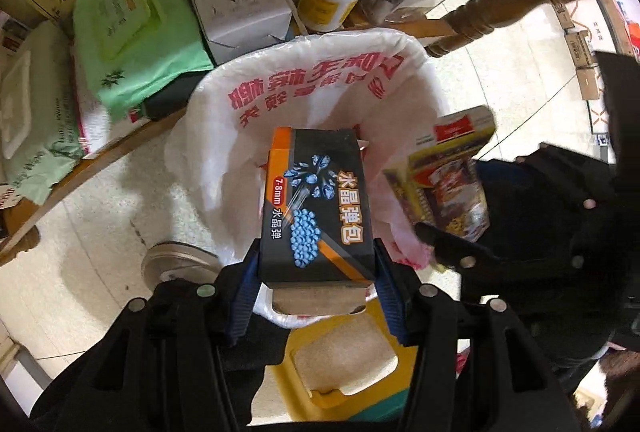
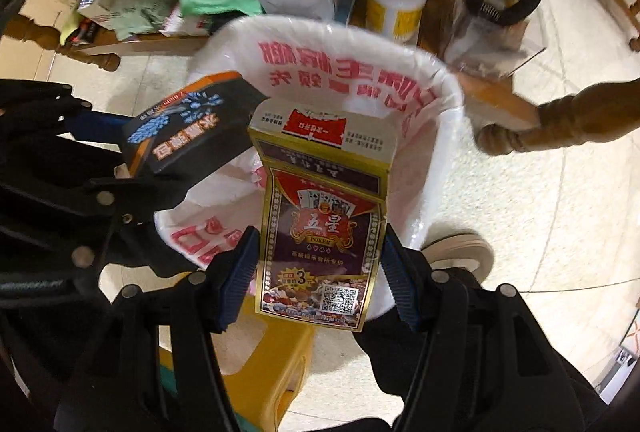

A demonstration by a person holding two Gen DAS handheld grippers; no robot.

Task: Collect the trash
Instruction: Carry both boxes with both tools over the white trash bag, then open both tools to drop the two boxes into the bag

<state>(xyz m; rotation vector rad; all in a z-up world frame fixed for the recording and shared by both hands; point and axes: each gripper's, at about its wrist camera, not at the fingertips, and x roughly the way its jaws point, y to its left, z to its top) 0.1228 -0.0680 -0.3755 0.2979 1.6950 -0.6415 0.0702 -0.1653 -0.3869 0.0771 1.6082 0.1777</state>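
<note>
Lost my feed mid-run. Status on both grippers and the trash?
Left gripper shut on black box. Right gripper shut on card box. Both over lined bin. Nothing in the way.

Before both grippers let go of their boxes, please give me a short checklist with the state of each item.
1. Left gripper shut on the black gel-ball box: ok.
2. Right gripper shut on the poker card box: ok.
3. Both boxes over the opening of the bin with the white bag liner: ok.
4. Liner folded over the rim, mouth open: ok.
5. The two boxes apart from each other: ok.
6. Room left at the bottom of the bin: cannot tell, the boxes hide it.
</note>
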